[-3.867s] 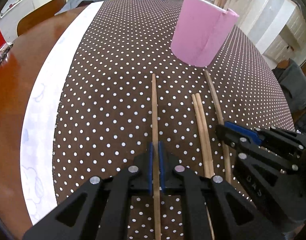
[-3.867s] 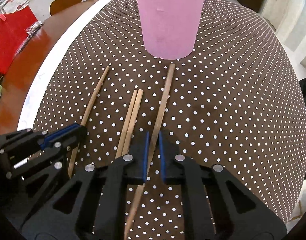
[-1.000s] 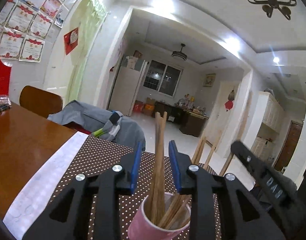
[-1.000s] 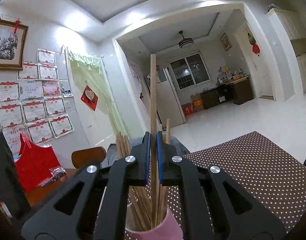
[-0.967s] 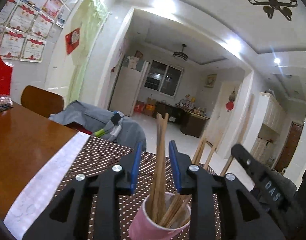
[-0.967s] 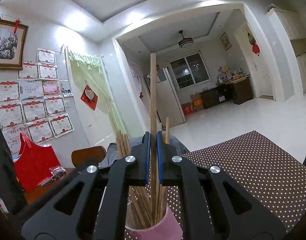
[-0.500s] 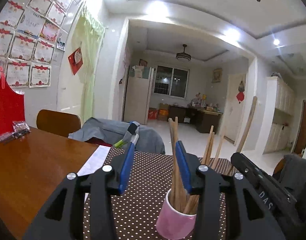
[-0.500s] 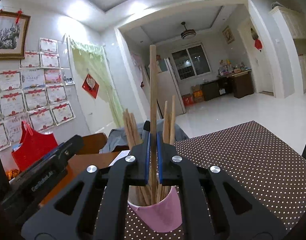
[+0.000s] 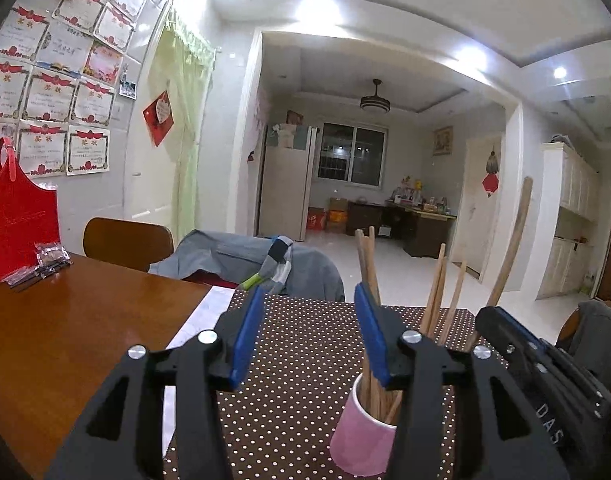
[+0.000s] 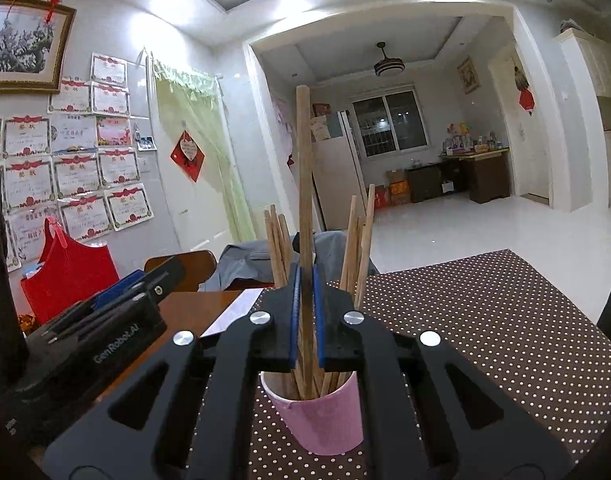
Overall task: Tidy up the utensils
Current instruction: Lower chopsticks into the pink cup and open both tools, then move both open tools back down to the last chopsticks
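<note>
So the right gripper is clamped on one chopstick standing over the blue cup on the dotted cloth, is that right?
Nearly. The cup is pink, not blue, as the right wrist view shows. The rest holds: the right gripper is shut on one chopstick held upright over that cup, which stands on the dotted cloth.

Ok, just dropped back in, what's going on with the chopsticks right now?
Wooden chopsticks are being dropped upright into the pink cup on the dotted tablecloth. The right gripper is shut on one chopstick, held upright over the cup among the others. The left gripper has nothing between its jaws, which are opening beside the cup.
</note>
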`<state>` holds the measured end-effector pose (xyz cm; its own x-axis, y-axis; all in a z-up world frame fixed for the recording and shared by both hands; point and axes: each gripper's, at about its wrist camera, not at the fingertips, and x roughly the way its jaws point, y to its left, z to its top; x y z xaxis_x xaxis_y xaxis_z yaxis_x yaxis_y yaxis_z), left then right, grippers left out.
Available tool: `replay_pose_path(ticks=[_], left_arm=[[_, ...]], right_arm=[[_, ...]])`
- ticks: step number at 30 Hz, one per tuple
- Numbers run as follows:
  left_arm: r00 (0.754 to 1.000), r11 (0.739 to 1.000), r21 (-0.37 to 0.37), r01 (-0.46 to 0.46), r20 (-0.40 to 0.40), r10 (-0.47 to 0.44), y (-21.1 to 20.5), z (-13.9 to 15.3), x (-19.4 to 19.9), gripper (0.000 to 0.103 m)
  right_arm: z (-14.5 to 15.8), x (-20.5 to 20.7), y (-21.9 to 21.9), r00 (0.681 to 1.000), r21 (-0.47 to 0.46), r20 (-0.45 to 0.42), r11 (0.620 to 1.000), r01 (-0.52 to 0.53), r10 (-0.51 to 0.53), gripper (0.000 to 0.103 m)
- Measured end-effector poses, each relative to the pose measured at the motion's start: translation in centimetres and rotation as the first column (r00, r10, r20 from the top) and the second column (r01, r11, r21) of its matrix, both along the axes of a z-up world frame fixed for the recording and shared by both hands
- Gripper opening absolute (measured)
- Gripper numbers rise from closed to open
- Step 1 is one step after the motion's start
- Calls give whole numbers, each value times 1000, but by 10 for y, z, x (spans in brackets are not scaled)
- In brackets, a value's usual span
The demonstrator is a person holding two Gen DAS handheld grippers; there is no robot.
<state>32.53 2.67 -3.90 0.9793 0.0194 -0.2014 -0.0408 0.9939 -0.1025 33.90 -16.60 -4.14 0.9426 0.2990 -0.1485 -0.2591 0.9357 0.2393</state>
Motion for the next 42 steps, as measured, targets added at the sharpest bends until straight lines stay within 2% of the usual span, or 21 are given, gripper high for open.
replay_pose_path(ticks=[2, 4, 5, 6, 20, 24, 29, 33, 37, 39, 42], left_arm=[[1000, 1000, 4, -2, 0, 2, 0, 0, 0, 47], [1000, 1000, 10, -1, -5, 1, 0, 0, 0, 47], [1000, 1000, 12, -2, -4, 2, -1, 1, 0, 47], [1000, 1000, 14, 0, 0, 0, -1, 2, -1, 47], [1000, 1000, 28, 7, 6, -8, -6, 6, -5, 47], [1000, 999, 34, 20, -6, -19, -9, 11, -12, 47], [997, 998, 12, 68, -48, -67, -11, 14, -28, 47], [987, 994, 9, 113, -115, -112, -13, 9, -42, 47], [951, 986, -18, 168, -259, -167, -10, -9, -54, 47], [922, 984, -16, 179, -345, -174, -11, -23, -58, 47], [841, 977, -25, 212, -504, -196, -15, -53, -62, 47]], right_arm=[[1, -1, 2, 1000, -6, 2, 1000, 5, -5, 12], [2, -3, 3, 1000, -16, 7, 1000, 21, -21, 28], [2, -4, 3, 1000, -15, 11, 1000, 25, -25, 40], [3, -5, 3, 999, -17, 14, 999, 33, -33, 42], [13, -17, -2, 997, -21, 16, 997, 76, -76, 42], [12, -26, -4, 997, -49, 7, 995, 82, -81, 43], [8, -38, -18, 994, -44, -42, 994, 97, -99, 43], [7, -51, -26, 992, -38, -84, 995, 93, -96, 43], [-3, -66, -32, 983, -57, -164, 996, 71, -79, 45], [-9, -71, -34, 975, -68, -208, 996, 62, -75, 45], [-21, -77, -37, 952, -80, -300, 996, 42, -64, 45]])
